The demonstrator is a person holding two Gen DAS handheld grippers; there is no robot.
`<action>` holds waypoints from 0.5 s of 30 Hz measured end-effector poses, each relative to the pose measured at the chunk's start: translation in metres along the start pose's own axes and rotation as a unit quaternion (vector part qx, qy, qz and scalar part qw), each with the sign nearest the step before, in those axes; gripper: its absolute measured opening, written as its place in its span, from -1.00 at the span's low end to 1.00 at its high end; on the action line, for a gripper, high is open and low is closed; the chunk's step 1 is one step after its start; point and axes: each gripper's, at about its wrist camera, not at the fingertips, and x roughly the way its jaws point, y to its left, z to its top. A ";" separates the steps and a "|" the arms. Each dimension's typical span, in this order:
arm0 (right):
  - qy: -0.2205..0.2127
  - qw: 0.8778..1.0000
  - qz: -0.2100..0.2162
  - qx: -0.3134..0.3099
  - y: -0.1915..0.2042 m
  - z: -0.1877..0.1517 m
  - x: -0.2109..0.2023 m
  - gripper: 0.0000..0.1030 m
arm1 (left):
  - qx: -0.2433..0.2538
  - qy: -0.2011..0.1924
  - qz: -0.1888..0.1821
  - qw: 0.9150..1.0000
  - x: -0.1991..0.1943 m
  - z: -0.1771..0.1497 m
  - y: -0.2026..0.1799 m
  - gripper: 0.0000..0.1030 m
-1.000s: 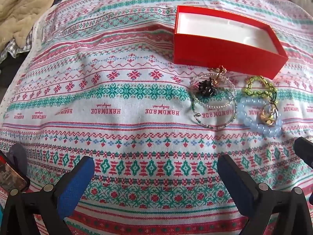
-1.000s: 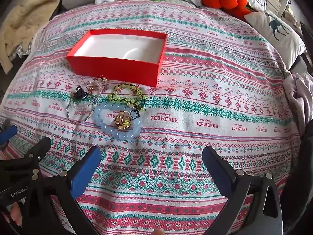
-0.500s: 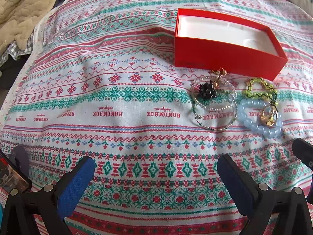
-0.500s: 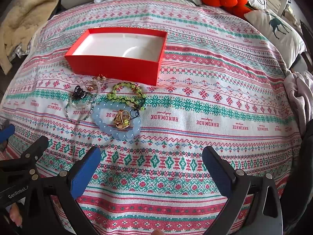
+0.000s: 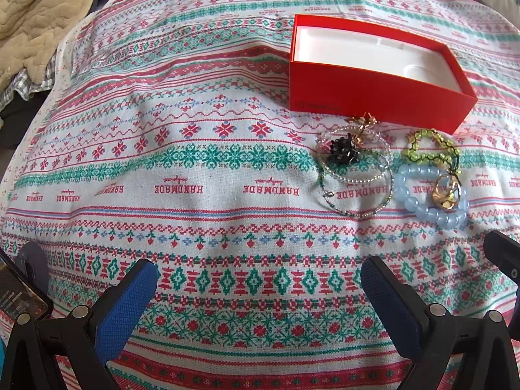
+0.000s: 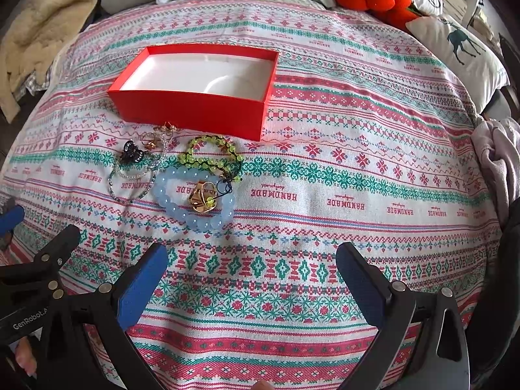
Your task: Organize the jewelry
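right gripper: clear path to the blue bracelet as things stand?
Probably yes. The right gripper is open, and only bare cloth lies between it and the blue bracelet, ahead to its left. The gold ring lying inside the loop and the green bracelet touching it could snag.

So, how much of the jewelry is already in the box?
None yet: the red box is empty. Both grippers, left and right, are open and hold nothing. The blue bracelet, green bracelet, gold ring and other pieces lie on the cloth.
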 end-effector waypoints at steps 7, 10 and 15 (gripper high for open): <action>0.000 1.000 0.000 0.000 0.000 0.000 0.000 1.00 | 0.001 0.000 0.000 1.000 0.000 0.000 0.000 1.00; 0.001 1.000 0.000 -0.001 0.000 0.000 0.000 1.00 | 0.000 0.000 0.000 1.000 0.000 0.000 0.000 1.00; 0.001 1.000 0.000 -0.001 0.000 0.000 0.000 1.00 | 0.001 0.000 0.000 1.000 0.000 0.000 0.000 1.00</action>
